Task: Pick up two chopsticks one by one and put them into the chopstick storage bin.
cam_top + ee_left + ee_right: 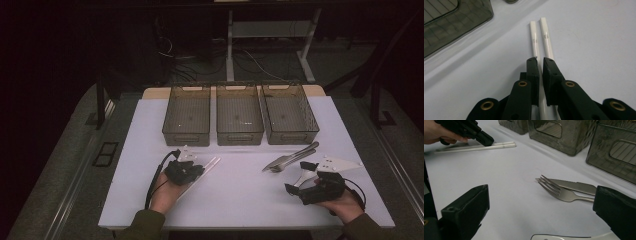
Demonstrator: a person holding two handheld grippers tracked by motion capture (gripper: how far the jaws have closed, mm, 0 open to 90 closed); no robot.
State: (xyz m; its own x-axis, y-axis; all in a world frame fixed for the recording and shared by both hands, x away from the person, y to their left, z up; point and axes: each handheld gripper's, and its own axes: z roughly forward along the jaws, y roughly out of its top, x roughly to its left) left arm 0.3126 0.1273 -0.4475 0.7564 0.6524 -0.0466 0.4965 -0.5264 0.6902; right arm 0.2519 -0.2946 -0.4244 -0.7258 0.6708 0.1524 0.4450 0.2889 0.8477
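Two white chopsticks (546,37) lie side by side on the white mat (235,200). My left gripper (540,61) reaches over them, jaws nearly together, shut on one chopstick that runs through the narrow gap. In the high view the left gripper (198,169) sits at the mat's left centre over the chopsticks (210,164). My right gripper (300,178) rests at the right front, jaws wide open. A metal fork (559,191) and a knife (574,186) lie just beyond the right gripper (541,220), and a white spoon (574,237) lies between its jaws, untouched.
Three dark see-through bins (239,117) stand in a row at the back of the mat. One bin (454,20) is close to the upper left of the left gripper. The other hand and left gripper (469,130) appear far off in the right gripper view.
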